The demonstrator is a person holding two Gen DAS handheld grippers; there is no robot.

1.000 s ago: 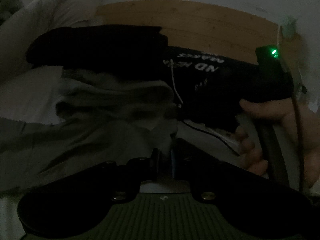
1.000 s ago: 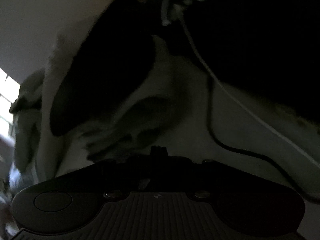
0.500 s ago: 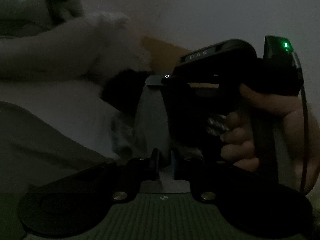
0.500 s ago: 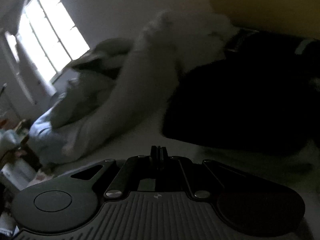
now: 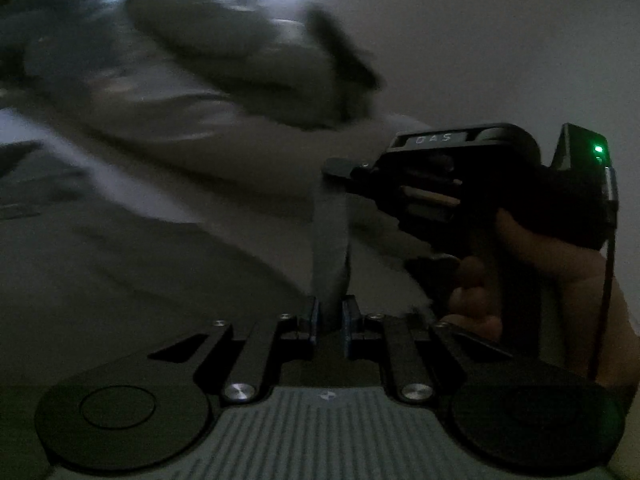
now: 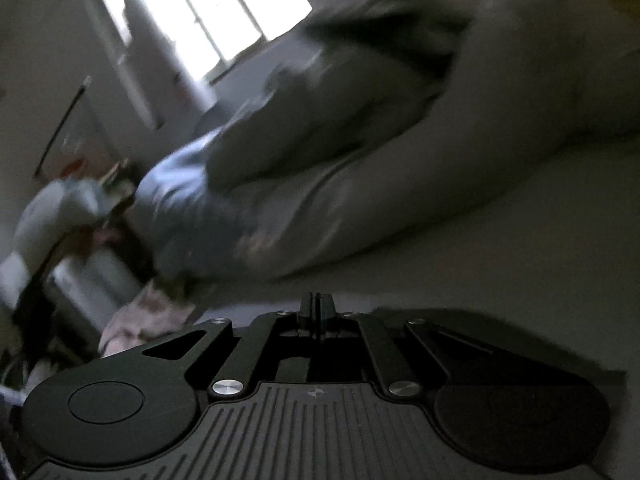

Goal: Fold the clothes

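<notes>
"OAS" lettering atop right gripper [image 5: 340, 168] body at 3 o'clock. Left gripper [image 5: 330, 316] nearly closed, pinching grey cloth strip [image 5: 329, 240]. Right gripper jaws fully closed; held item indiscernible.

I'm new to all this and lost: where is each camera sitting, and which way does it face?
Left wrist: rides the left gripper, looking along its fingers past a pinched grey cloth at the right gripper and the hand holding it.
Right wrist: rides the shut right gripper, facing bedding; no hand shows.
Shared: bedding and window.
</notes>
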